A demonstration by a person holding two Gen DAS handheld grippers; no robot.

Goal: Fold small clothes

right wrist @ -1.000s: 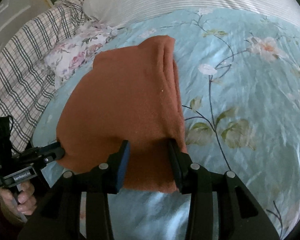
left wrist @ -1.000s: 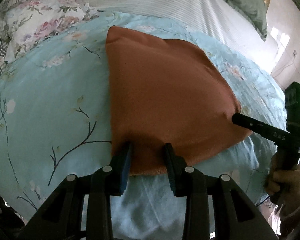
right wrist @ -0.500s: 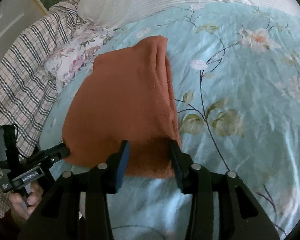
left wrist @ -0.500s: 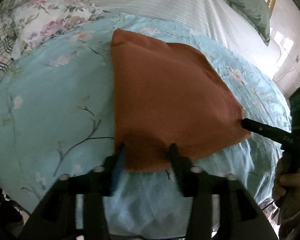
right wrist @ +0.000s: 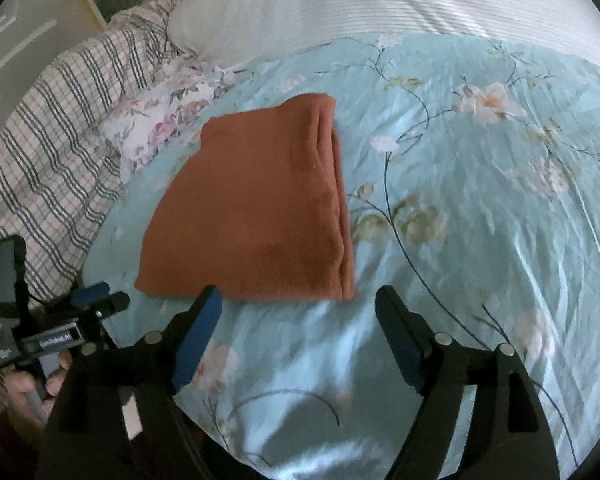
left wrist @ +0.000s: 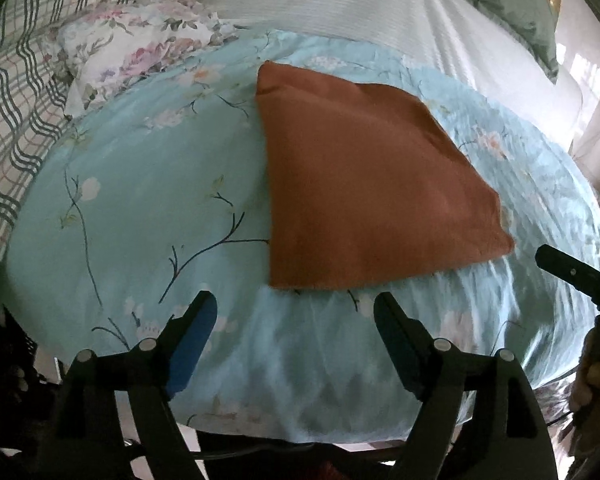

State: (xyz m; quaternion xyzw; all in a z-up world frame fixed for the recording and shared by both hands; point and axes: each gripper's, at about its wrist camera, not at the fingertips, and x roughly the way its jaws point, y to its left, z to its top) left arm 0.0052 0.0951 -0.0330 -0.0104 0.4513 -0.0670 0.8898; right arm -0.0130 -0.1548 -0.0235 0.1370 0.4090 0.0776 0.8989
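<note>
The cloth lies folded flat on the bed, a rust-orange wedge just ahead of both tools and touching neither. Left tool: fingers spread wide, nothing between them; the cloth's near edge sits just beyond the fingertips, slightly right of centre. Right tool: fingers likewise spread wide and empty; the cloth sits just ahead, left of centre, its near edge almost level with the left fingertip. In both views the cloth's long axis runs away from the tools, broad end nearest, narrowing toward the pillow. In the right view, stacked layer edges run along the cloth's right side. A floral cushion and plaid blanket lie beyond the cloth to the left. Each tool shows at the edge of the other's view, beside the cloth's near corners.
</note>
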